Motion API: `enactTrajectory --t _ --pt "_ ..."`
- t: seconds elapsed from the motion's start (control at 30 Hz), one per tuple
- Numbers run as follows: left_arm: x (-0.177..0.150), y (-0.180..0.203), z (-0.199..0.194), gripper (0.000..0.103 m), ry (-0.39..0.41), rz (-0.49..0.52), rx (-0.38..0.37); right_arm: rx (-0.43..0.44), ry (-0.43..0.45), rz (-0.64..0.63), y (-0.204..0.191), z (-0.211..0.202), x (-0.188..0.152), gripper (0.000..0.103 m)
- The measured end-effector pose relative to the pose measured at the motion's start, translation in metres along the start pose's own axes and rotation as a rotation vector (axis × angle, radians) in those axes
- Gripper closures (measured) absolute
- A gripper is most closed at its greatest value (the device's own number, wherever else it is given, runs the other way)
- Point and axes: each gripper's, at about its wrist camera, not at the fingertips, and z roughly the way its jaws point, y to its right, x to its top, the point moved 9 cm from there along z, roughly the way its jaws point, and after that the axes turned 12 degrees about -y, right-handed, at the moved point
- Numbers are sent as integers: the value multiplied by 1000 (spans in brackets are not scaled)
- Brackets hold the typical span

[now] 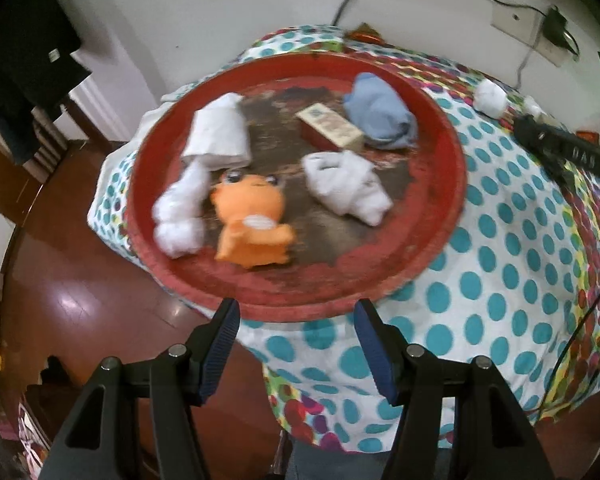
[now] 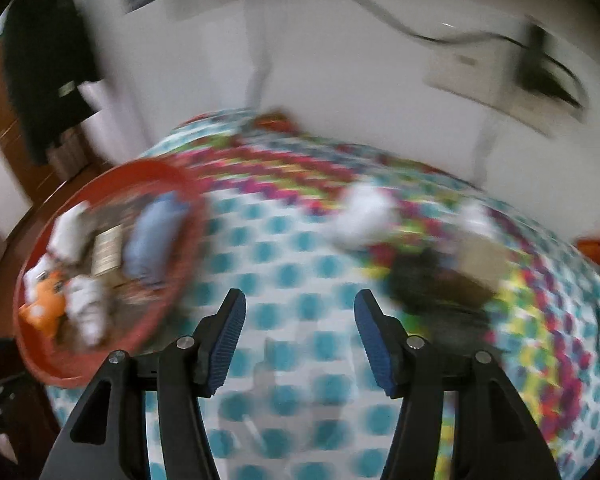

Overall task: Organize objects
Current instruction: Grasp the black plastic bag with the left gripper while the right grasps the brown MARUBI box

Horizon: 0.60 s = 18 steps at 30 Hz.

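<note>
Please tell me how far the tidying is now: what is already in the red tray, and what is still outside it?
Already in the red tray: orange plush toy, blue cloth, small box and three white bundles, one at. In hand: nothing; the left gripper and right gripper are both open and empty. Left: a white bundle on the dotted cloth, plus blurred dark items near it.

Orange plush toy (image 1: 252,220) on red tray (image 1: 440,128)
</note>
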Motion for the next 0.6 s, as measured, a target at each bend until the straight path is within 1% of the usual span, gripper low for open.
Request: enactTrajectory --t 0.03,0.13,0.27,0.33,0.37,0.47,0.57,0.6 --pt "1 5 0 42 -1 12 -1 -24 5 43 24 1 2 48" --pt "4 22 2 42 -8 41 -6 -59 1 140 75 10 5 45" --pt "8 43 4 42 -16 85 -11 -66 -36 230 118 27 8 44" --pt "10 52 6 42 -25 101 -10 -45 -52 259 128 37 14 44" --pt "11 55 7 42 -27 109 -7 -35 -57 263 129 41 17 42" --pt "17 69 11 42 -38 133 4 -26 -54 267 127 51 24 38" --pt "20 82 14 42 -49 153 -1 -16 -66 252 118 63 27 39" --pt "21 87 15 42 -52 164 4 -25 -69 248 116 67 27 39"
